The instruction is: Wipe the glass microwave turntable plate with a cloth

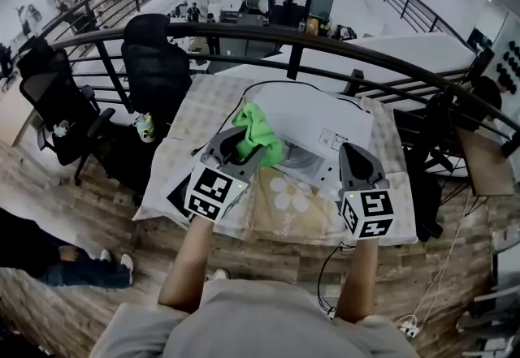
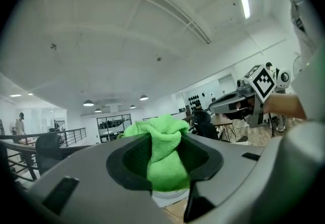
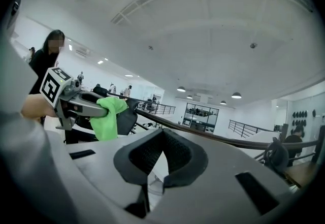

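The left tool (image 1: 240, 152) is clamped on a green cloth (image 2: 165, 153). The cloth is bunched between the pads and sticks out above them, I think so that a thick fold is ready for wiping. The right tool (image 3: 161, 156) has its jaws together with nothing between them. It hangs just beside the left one over the near edge of the table (image 1: 203, 105), probably waiting to steady something.

Both tools point toward the white microwave (image 1: 313, 121), which stands on the table.

The glass turntable plate (image 1: 299, 160) is hard to make out. A grey, rounded patch shows in front of the microwave, between the two tools, and I judge this is the plate, but the left tool and the cloth cover part of it. Both gripper views look upward at the ceiling, so they show almost nothing of the table. The cloth seems not yet on the plate.
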The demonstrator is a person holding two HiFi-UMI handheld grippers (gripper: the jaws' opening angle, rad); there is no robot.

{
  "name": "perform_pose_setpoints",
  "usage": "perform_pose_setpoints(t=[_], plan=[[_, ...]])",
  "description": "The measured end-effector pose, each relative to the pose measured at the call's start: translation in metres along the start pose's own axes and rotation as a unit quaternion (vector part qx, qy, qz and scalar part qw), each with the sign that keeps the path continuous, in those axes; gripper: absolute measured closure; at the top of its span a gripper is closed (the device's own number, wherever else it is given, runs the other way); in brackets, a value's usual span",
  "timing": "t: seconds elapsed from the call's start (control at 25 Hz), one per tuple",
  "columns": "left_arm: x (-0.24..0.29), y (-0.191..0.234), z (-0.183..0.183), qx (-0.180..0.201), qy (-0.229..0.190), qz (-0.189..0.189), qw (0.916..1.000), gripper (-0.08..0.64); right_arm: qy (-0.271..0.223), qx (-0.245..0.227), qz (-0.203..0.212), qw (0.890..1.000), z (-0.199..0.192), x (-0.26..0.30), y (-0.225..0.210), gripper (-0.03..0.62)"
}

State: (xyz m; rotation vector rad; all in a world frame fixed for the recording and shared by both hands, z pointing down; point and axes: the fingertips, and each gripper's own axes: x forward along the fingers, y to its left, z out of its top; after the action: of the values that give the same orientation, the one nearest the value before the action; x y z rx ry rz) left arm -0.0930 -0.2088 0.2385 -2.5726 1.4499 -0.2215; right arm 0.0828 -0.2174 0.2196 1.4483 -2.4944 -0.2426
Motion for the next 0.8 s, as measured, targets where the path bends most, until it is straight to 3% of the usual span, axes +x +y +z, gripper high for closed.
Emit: perform_pose_setpoints(t=[0.2,0.8], plan=[[0.001,0.002,0.003,0.019,0.003,-0.003,0.9998,0.39,0.006,-0.01,0.001,1.0,-0.002,0.004,-0.001,0.58],[0.004,0.009,0.0,0.019,0.006,-0.001,0.9998,0.39,0.009,-0.032,0.006,0.999,0.0,0.014,0.003,0.58]])
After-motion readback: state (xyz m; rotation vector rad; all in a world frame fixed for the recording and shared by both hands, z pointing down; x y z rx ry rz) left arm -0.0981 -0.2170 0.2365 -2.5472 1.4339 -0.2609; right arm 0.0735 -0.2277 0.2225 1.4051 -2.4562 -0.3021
